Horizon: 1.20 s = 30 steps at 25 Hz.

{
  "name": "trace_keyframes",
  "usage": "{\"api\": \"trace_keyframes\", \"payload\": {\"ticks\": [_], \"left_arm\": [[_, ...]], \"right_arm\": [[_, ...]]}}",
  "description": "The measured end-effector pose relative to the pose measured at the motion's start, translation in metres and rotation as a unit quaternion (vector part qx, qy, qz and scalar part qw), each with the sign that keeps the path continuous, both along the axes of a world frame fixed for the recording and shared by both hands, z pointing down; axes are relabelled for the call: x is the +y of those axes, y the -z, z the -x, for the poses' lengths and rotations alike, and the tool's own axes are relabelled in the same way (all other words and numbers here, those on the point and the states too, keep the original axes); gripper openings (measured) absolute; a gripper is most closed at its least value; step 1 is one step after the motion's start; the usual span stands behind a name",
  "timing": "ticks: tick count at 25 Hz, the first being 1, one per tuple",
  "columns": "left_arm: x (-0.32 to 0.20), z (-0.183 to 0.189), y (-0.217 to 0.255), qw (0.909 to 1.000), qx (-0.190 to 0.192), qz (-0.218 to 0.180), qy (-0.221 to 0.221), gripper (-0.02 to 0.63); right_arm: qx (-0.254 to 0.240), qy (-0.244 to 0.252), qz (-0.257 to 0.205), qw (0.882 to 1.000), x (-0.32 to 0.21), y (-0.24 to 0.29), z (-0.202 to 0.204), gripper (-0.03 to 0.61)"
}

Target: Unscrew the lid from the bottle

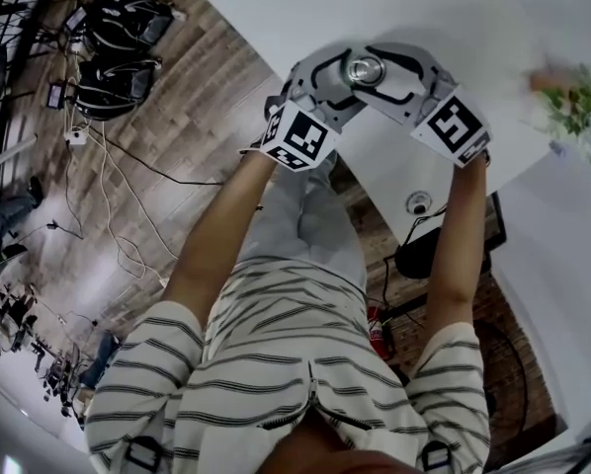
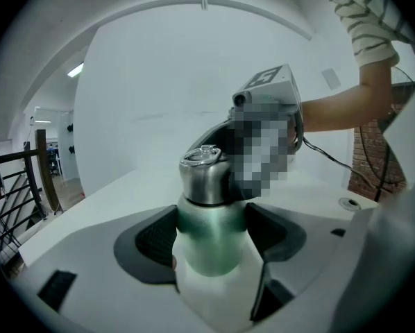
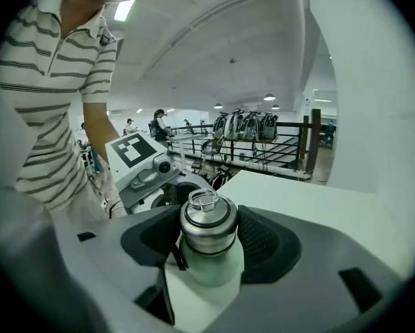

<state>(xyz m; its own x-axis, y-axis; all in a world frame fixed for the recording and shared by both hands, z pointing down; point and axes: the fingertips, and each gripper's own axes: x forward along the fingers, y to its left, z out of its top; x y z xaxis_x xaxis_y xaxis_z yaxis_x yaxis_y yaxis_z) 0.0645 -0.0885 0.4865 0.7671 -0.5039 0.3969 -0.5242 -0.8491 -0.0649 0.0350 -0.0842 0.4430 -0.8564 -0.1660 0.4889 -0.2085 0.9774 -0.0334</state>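
Bottle (image 2: pixel 211 252) stands upright between both tools, above the near edge of the white table (image 1: pixel 276 8). Whether its base rests on the table is hidden.

Left gripper (image 2: pixel 211 236): jaws clamped on the green body just below the shoulder, pads pressing from both sides. Judged purpose: to brace the body so it does not turn.

Right gripper (image 3: pixel 209 233): approaches from the opposite side, with its jaws closed around the steel lid (image 3: pixel 207 222), one pad against each flank. Judged purpose: to supply the twist.

Lid is seated on the neck, with no gap visible at the seam. Unscrewing is judged not yet started or barely begun. Risk: pads slipping on smooth steel.
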Motion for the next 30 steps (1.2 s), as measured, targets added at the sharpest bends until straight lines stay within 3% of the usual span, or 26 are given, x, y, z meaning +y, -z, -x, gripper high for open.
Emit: {"api": "trace_keyframes", "payload": {"ticks": [5, 7, 9, 12, 15, 20, 23, 30], "left_arm": [[0.000, 0.000, 0.000, 1.0000, -0.001, 0.001, 0.000, 0.314], [0.000, 0.000, -0.001, 1.0000, -0.002, 0.001, 0.001, 0.314], [0.000, -0.001, -0.001, 1.0000, -0.003, 0.002, 0.000, 0.314], [0.000, 0.000, -0.001, 1.0000, -0.005, 0.003, 0.001, 0.314], [-0.001, 0.000, -0.001, 1.0000, -0.007, 0.004, 0.002, 0.314], [0.000, -0.001, -0.001, 1.0000, -0.007, 0.004, 0.003, 0.314], [0.001, -0.001, -0.002, 1.0000, -0.007, 0.002, 0.004, 0.314], [0.000, -0.001, -0.001, 1.0000, -0.006, 0.001, 0.006, 0.314]], "right_arm": [[0.018, 0.030, 0.004, 0.999, 0.001, -0.001, 0.001, 0.270], [0.007, 0.007, 0.013, 1.000, 0.001, 0.001, 0.000, 0.273], [-0.022, -0.028, 0.023, 0.999, 0.001, 0.006, -0.002, 0.375], [-0.045, -0.099, 0.007, 0.994, 0.003, 0.009, -0.007, 0.371], [-0.062, -0.200, -0.014, 0.978, 0.001, 0.009, -0.010, 0.371], [-0.099, -0.346, -0.040, 0.932, -0.004, 0.011, -0.019, 0.319], [-0.093, -0.382, -0.039, 0.918, -0.004, 0.008, -0.017, 0.317], [-0.063, -0.419, -0.056, 0.904, -0.009, 0.002, -0.015, 0.253]]}}
